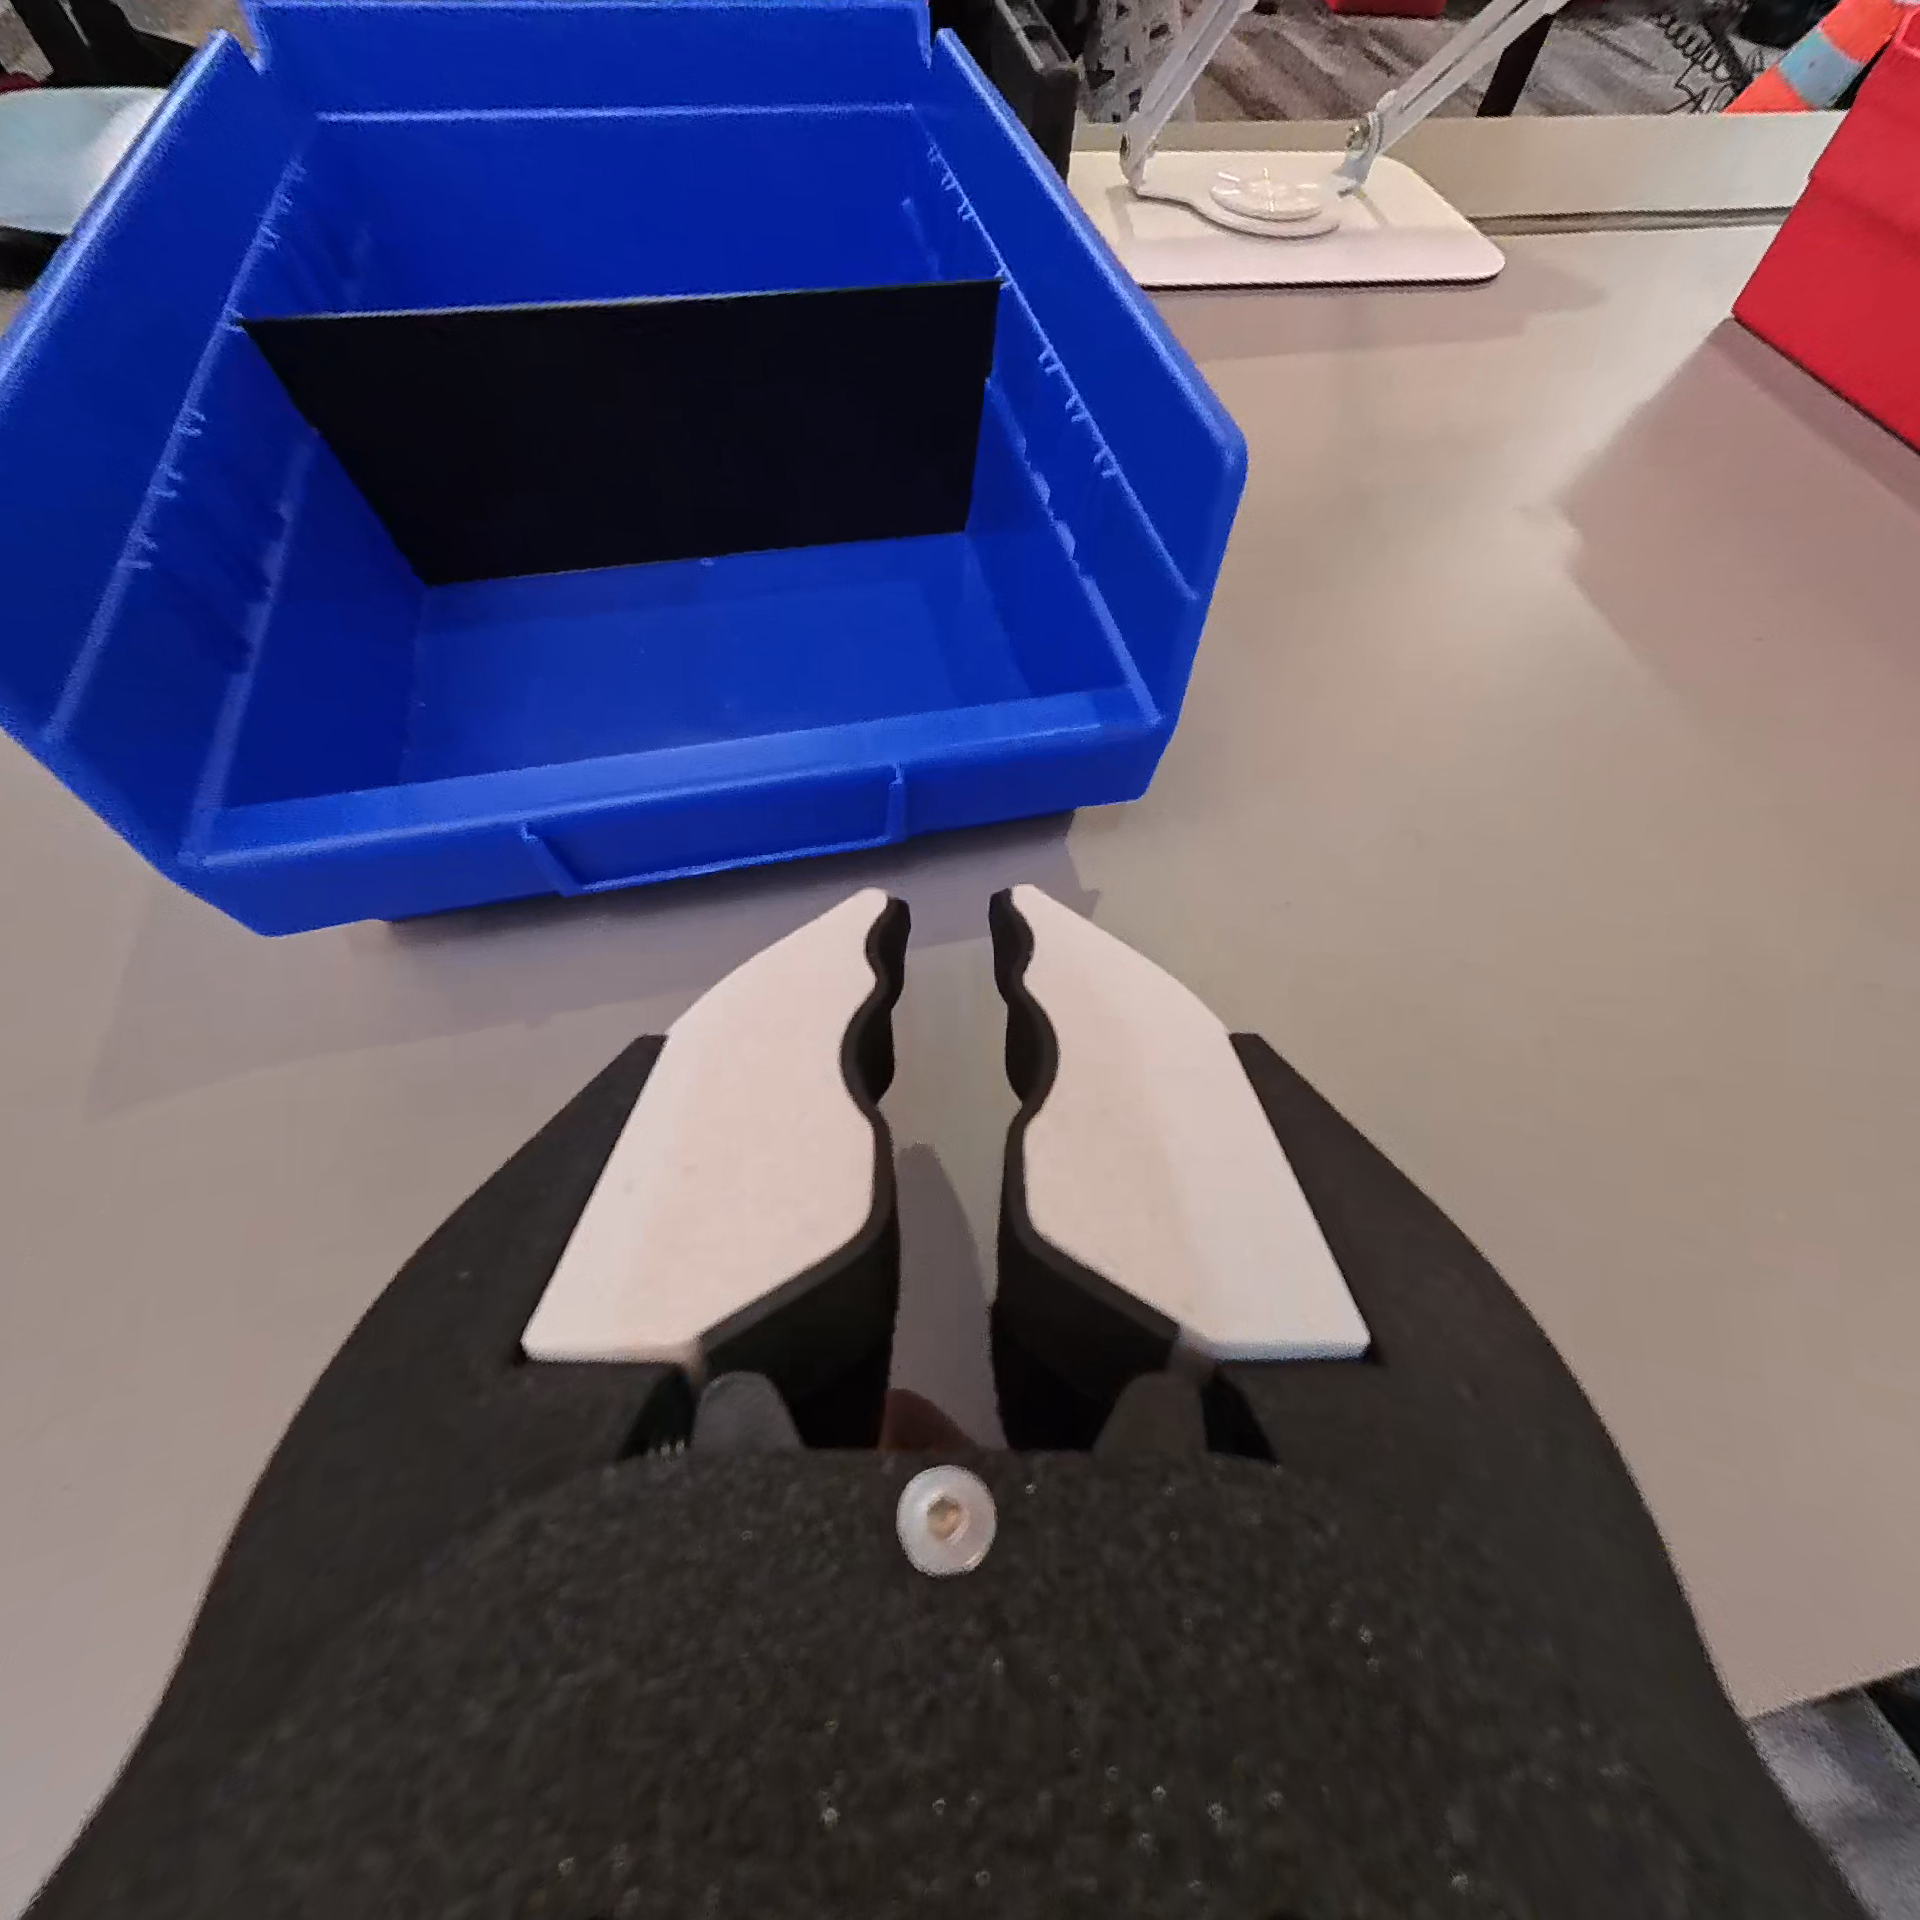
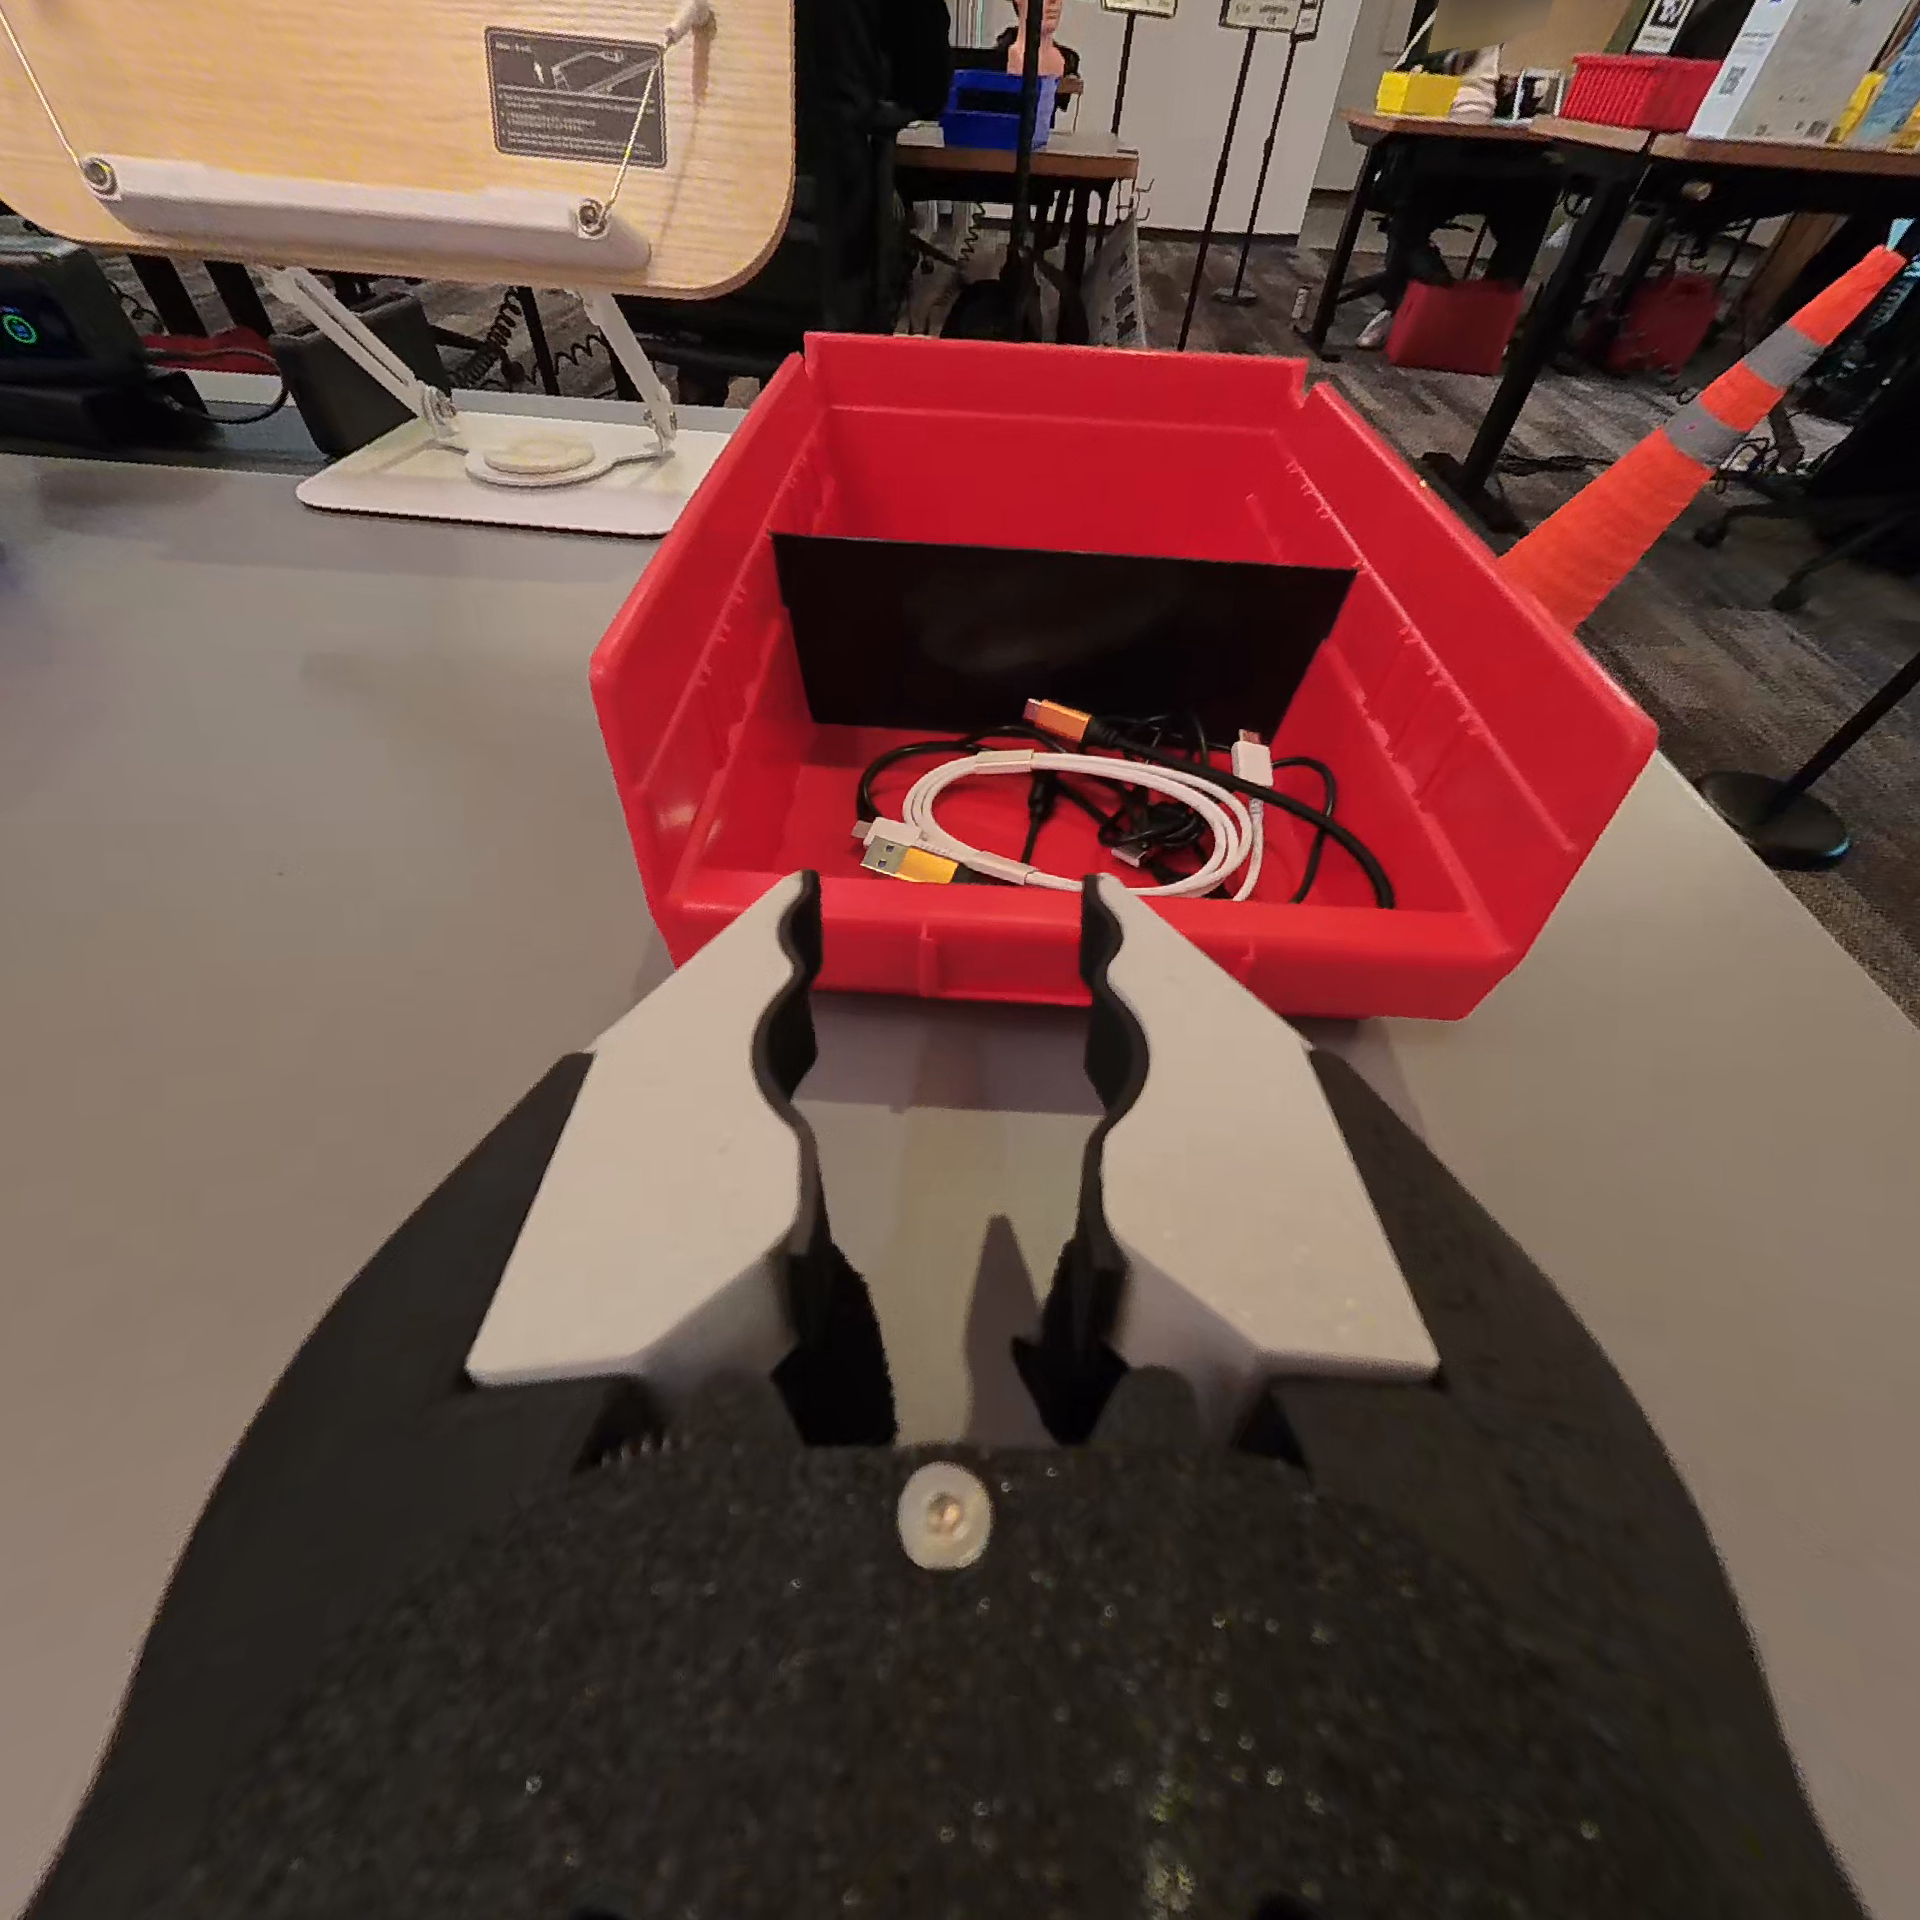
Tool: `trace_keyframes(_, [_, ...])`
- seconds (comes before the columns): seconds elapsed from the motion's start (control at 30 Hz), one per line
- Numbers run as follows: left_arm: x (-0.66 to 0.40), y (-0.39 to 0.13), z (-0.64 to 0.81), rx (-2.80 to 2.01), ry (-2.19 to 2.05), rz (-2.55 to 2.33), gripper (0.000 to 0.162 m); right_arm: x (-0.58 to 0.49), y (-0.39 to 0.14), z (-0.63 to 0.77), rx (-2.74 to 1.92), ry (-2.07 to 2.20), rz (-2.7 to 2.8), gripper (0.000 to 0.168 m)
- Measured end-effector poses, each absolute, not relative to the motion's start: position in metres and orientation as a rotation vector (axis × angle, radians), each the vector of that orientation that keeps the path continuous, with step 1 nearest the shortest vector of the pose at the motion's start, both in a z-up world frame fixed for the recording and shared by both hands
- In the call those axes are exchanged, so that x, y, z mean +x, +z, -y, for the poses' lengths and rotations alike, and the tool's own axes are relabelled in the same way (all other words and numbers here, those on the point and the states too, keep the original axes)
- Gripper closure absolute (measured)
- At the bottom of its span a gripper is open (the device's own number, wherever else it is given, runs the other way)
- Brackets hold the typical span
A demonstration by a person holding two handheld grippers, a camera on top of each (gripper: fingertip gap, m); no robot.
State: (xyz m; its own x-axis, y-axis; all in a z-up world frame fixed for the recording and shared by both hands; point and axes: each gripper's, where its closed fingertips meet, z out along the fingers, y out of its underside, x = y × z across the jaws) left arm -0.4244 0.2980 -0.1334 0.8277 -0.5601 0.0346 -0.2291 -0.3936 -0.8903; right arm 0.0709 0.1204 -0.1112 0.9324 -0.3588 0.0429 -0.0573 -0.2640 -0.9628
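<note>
The black divider (image 2: 1060, 634) hides the red bin's (image 2: 1558, 790) rear compartment floor.

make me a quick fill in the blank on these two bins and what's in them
1. The left gripper faces a bin coloured ____.
2. The cables lie in the ____ bin's front compartment.
3. Each bin is split by a divider coloured ____.
4. The right gripper holds ____.

Missing words: blue; red; black; nothing
</note>
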Motion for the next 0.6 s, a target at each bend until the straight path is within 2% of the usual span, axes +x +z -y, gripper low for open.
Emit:
trace_keyframes(0.17, [-0.424,-0.134,-0.299,-1.980,-0.402,-0.583,0.146,0.070,-0.106,-0.122,-1.794,-0.259,-0.316,0.119])
trace_keyframes(0.27, [-0.423,-0.135,-0.298,-1.979,-0.403,-0.591,0.146,0.044,-0.104,-0.131,-1.809,-0.166,-0.228,0.124])
trace_keyframes(0.4, [-0.414,-0.128,-0.293,-1.913,-0.414,-0.641,0.143,0.002,-0.108,-0.163,-1.832,-0.094,-0.111,0.111])
trace_keyframes(0.6, [-0.412,-0.113,-0.283,-1.761,-0.259,-0.706,0.138,-0.004,-0.105,-0.213,-1.886,-0.056,-0.215,0.117])
